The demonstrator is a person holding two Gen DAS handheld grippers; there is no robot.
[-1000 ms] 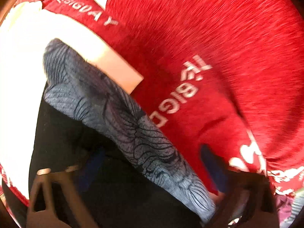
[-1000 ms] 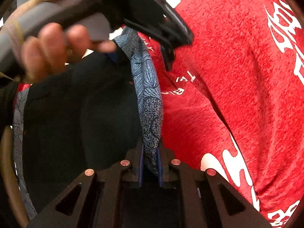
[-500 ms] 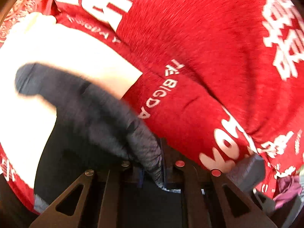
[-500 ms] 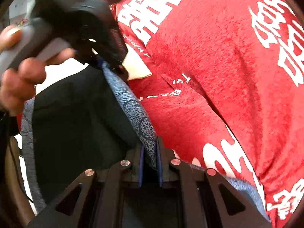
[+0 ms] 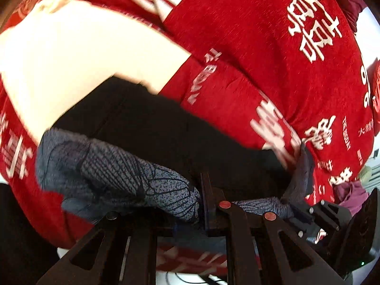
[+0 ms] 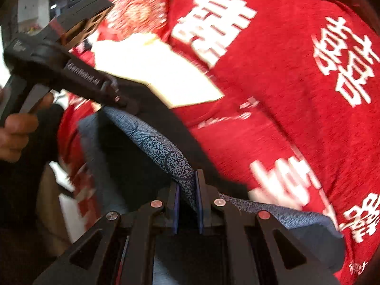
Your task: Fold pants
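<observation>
The pants (image 5: 166, 128) are black with a grey-blue patterned waistband (image 5: 123, 180), and they lie draped over a red blanket (image 5: 249, 54) printed with large white characters. Taking that blanket as the landmark, the pants sit at its near edge, directly in front of both cameras, with a cream-white cloth (image 5: 78, 54) spread on the blanket just beyond them.

The left gripper (image 5: 201, 204) has its jaws pinched tight on the waistband, which bunches up to the left of the fingers and trails away to the right as a narrow strip. In the right wrist view, the left gripper (image 6: 118, 99) reaches in from the upper left, its tip buried in the same band, with a person's hand (image 6: 16, 133) wrapped round its handle.

The right gripper (image 6: 187, 194) is likewise clamped on the waistband (image 6: 163, 152): the blue pads press on a fold of patterned fabric from both sides. Between the two grips the band runs as a raised ridge, with the black cloth hanging off to either side over the blanket.
</observation>
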